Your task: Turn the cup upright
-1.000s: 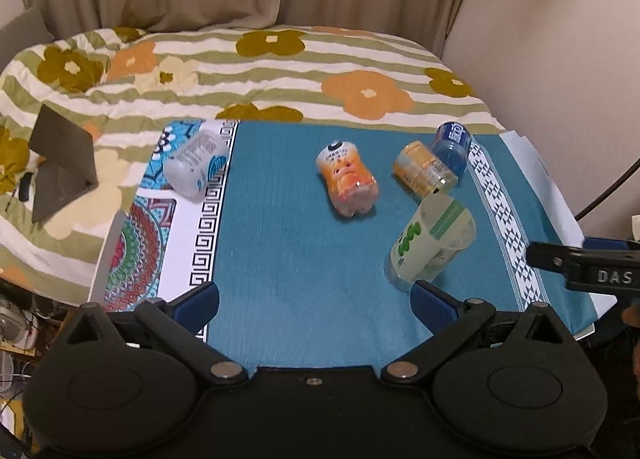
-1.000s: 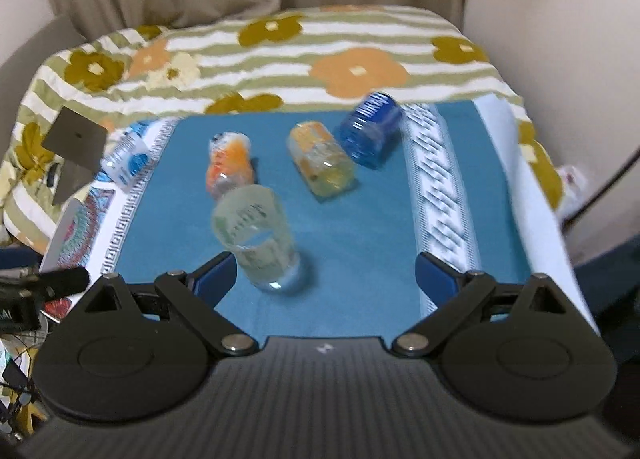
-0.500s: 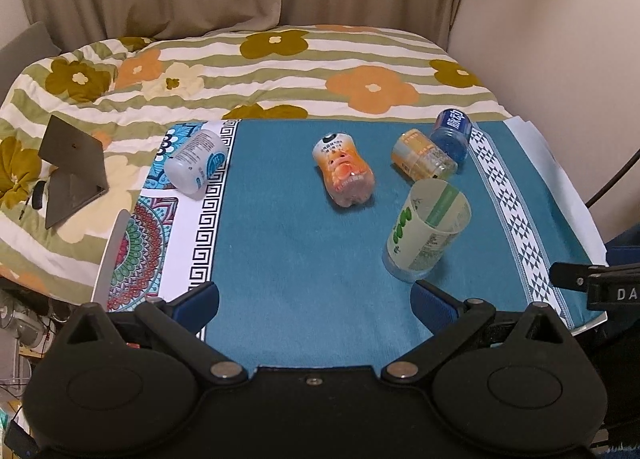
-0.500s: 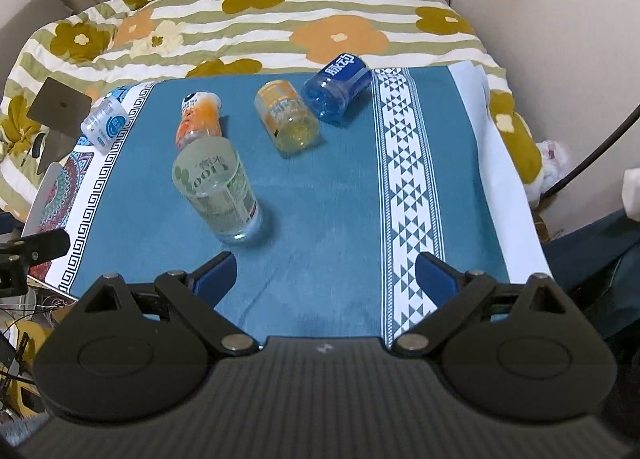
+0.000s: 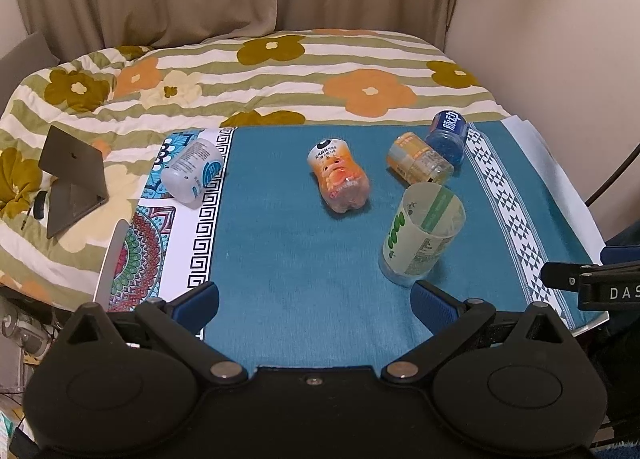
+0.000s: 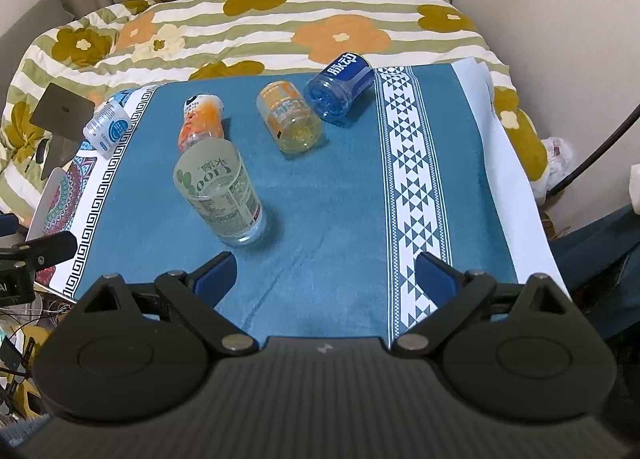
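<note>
The translucent green-printed plastic cup now stands upright, ahead-left of the spread, empty right claw. It has pulled back. The left claw stays spread too.

Left gripper, seen from its own wrist camera: jaws spread wide, blue-padded fingertips apart and holding nothing, poised at the near edge of the tabletop. Right gripper, seen from its own wrist camera: jaws likewise spread wide, blue pads empty, also above the near edge. Each gripper appears at the margin of the other's view: the right toward the near right corner, the left toward the near left corner.
</note>
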Tool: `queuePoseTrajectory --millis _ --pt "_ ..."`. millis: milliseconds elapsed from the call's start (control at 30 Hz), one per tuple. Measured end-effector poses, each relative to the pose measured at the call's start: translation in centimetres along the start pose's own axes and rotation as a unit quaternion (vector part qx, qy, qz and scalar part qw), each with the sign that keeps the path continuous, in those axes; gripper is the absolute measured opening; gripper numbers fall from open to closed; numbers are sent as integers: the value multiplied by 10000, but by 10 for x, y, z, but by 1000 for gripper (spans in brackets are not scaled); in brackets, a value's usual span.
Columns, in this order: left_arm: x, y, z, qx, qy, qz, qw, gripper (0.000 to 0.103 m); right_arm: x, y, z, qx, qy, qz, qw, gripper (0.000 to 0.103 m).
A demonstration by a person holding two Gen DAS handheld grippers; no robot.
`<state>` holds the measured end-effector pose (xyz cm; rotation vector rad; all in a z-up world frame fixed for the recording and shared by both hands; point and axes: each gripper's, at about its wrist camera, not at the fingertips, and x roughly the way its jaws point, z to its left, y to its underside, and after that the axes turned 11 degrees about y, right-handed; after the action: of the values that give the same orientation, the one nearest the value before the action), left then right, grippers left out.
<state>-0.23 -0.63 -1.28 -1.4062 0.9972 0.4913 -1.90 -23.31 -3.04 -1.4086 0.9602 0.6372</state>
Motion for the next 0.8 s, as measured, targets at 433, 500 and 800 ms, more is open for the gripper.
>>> queuePoseTrajectory --millis 433,500,800 --pt "0 1 1 32 -29 -24 10000 103 0 0 2 13 4 18 10000 103" --pt "0 0 1 40 -17 -27 10000 103 1 0 3 31 9 39 10000 103" --pt "-1 3 -1 87 -6 -49 10000 103 0 3 3 45 33 46 10000 103"
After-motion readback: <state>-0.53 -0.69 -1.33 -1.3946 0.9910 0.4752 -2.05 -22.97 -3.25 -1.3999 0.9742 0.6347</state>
